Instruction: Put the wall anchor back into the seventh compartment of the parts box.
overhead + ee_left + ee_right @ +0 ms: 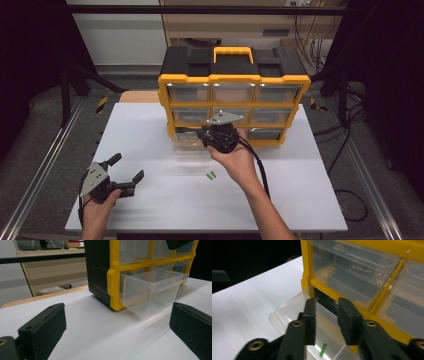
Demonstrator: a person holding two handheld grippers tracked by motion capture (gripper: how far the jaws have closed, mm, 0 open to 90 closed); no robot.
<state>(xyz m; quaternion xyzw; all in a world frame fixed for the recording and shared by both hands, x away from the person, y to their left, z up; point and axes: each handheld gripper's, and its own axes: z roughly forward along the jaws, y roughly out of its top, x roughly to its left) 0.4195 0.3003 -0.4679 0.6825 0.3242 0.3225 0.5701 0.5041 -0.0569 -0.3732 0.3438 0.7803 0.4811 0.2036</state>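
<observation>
The clear drawer's [294, 315] near end is cut off — the right gripper [328, 322] hides its middle.

No text, label, brand, number or sign could be read in any of the pictures. The yellow and black cabinet [233, 95] bore no legible marking on its frame or handle, its clear drawer [150, 293] carried no label, and the white table [150, 200] was plain.

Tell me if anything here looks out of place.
One clear drawer stands pulled out of the yellow organizer's bottom row while the others sit shut. A small green piece lies loose on the white table in front of it. The right claw hangs open over that drawer.
</observation>
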